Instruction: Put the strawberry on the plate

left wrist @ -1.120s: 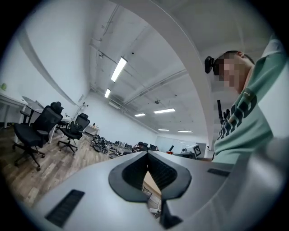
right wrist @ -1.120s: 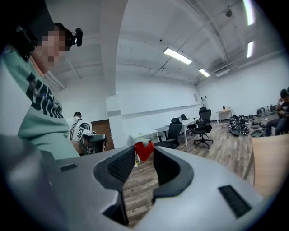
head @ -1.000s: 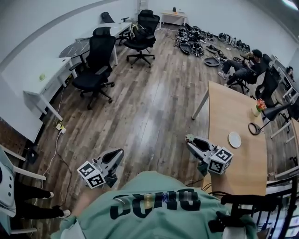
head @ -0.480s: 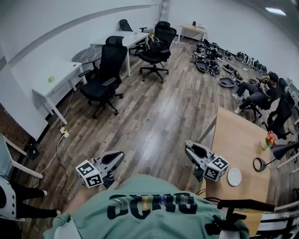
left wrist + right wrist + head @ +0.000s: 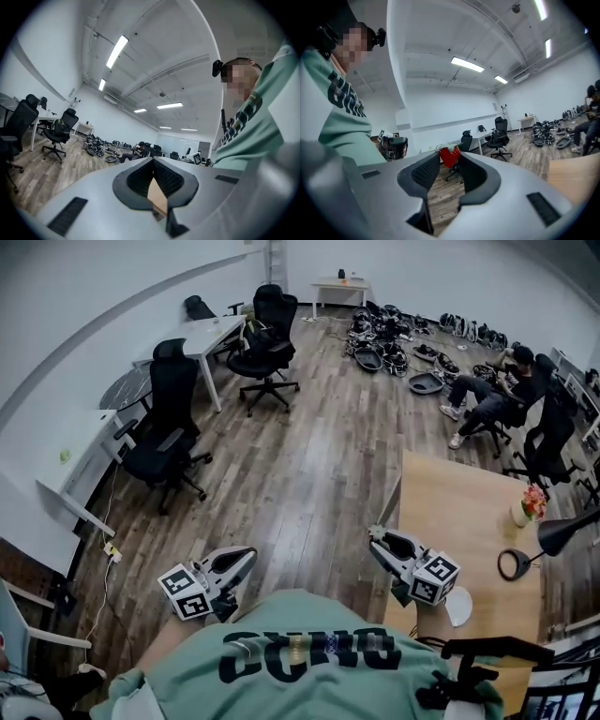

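Strawberry [image 5: 449,156] is sitting clamped between the tips of your right gripper [image 5: 379,538]. You are holding it in the air, over the floor just beside the table [image 5: 469,512], I think for carrying. Plate [image 5: 460,607] is lying near that gripper, partly hidden behind its cube. Your left gripper [image 5: 152,164] is hanging closed and empty.

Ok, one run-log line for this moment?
right hand-held gripper: shut on strawberry | left hand-held gripper: shut, empty | plate: on wooden table, no strawberry yet
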`<move>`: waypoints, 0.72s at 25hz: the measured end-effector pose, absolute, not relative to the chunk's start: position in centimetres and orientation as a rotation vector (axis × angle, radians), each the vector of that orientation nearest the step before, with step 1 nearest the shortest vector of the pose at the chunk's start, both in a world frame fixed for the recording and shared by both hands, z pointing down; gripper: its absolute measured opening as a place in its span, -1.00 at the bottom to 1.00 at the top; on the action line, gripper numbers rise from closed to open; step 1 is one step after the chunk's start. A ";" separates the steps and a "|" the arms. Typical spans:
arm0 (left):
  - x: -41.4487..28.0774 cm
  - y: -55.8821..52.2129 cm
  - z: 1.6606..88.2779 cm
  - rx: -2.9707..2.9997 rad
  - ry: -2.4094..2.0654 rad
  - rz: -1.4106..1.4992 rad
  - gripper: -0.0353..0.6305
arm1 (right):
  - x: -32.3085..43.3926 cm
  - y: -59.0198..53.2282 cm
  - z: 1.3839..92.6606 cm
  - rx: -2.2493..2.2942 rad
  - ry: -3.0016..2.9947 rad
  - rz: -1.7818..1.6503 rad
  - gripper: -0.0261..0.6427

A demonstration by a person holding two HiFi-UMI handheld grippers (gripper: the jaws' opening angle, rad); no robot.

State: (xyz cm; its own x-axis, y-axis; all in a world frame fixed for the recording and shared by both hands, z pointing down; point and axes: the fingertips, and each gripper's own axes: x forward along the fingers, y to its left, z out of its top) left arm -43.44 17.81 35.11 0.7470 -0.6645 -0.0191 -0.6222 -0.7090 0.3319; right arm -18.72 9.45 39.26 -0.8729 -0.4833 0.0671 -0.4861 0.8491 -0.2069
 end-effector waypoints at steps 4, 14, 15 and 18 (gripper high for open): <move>-43.3 11.9 36.3 2.618 -0.919 -0.232 -0.88 | -17.2 5.8 40.3 0.885 -2.956 0.378 -0.52; -51.1 -4.3 36.4 2.721 -0.688 -0.272 -0.88 | -25.5 -6.1 36.8 1.095 -2.886 0.263 -0.52; -52.6 -6.0 36.0 2.734 -0.679 -0.266 -0.88 | -26.7 -7.4 36.2 1.107 -2.883 0.248 -0.52; -56.4 -10.1 35.2 2.758 -0.651 -0.252 -0.88 | -29.8 -10.9 35.5 1.146 -2.860 0.232 -0.52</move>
State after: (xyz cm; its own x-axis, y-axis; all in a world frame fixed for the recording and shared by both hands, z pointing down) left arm -56.36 -10.13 35.23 0.8824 -0.4596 -0.1011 -0.4078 -0.8540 0.3229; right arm -29.77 -10.92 35.54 -0.7239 -0.6821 0.1035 -0.6899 0.7140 -0.1195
